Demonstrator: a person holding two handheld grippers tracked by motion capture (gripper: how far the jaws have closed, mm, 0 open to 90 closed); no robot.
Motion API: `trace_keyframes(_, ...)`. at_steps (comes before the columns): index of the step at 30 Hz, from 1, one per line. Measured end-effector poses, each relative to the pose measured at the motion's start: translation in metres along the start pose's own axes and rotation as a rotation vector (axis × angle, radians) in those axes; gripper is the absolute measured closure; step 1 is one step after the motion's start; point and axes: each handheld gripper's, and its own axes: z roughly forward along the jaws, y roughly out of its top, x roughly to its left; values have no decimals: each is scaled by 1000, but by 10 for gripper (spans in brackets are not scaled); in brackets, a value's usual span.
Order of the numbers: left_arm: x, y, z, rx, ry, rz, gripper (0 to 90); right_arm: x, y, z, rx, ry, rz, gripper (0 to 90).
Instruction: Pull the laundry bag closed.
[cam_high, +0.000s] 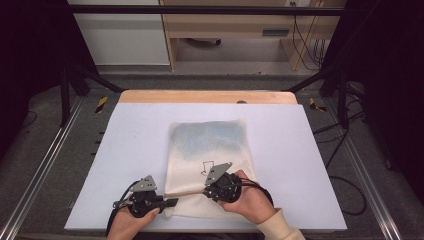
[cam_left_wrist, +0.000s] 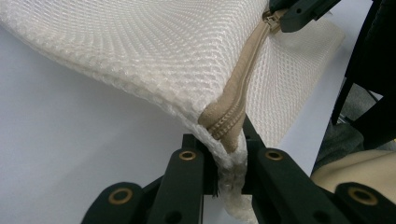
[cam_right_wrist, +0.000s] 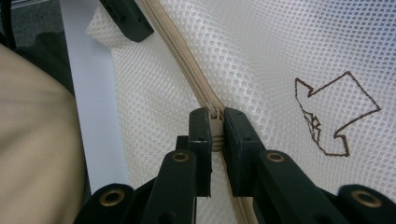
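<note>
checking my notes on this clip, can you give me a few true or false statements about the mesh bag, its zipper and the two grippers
1. The left gripper is clamped on the corner of the mesh bag at the end of the zipper. True.
2. The right gripper hangs open above the bag. False: its jaws are shut on the zipper pull.
3. The bag lies on a white table. True.
4. The bag bears a red circle. False: it bears a dark outline drawing.
5. The bag is made of solid black cloth. False: it is cream mesh.
</note>
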Motion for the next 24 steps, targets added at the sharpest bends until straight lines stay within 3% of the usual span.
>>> trace_keyframes(24, 1, 0, -1, -2, 3, 1, 838, -3, -16, -10, -10, -20, 29, 820)
